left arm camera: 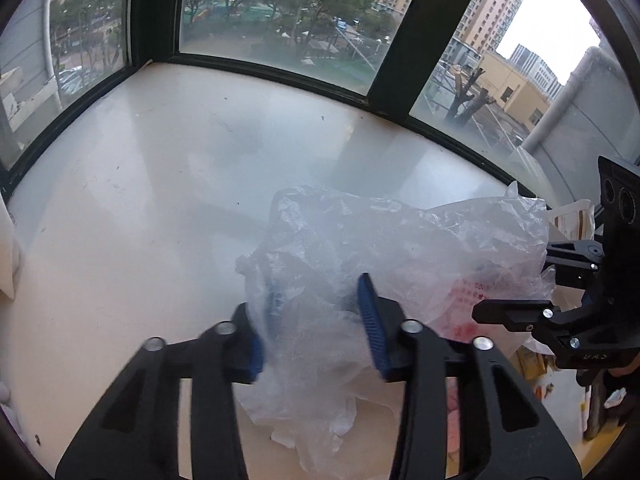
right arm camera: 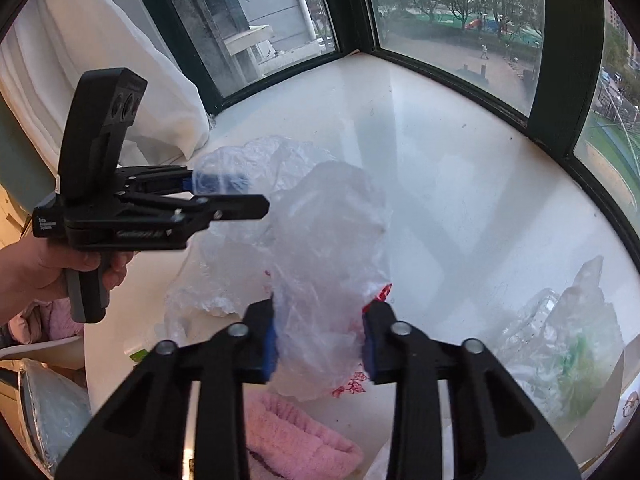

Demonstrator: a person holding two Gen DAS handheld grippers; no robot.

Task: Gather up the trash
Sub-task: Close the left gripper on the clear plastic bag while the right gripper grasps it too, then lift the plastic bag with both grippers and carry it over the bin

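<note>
A crumpled clear plastic bag (left arm camera: 400,240) with some red print lies on the white windowsill (left arm camera: 140,200). In the left wrist view my left gripper (left arm camera: 316,300) is shut on the bag's near left part, with the film bunched between its blue pads. My right gripper (left arm camera: 516,280) reaches into the bag from the right. In the right wrist view my right gripper (right arm camera: 320,312) pinches a raised fold of the plastic bag (right arm camera: 328,232) between its pads. My left gripper (right arm camera: 248,192), held by a hand (right arm camera: 40,268), grips the bag's far left side.
The sill (right arm camera: 480,184) ends at dark-framed window panes (left arm camera: 280,20) at the back and sides. A second clear wrapper with green inside (right arm camera: 560,340) lies at the right. A pink fluffy cloth (right arm camera: 296,432) sits below the sill's front edge. A white curtain (right arm camera: 100,80) hangs at the left.
</note>
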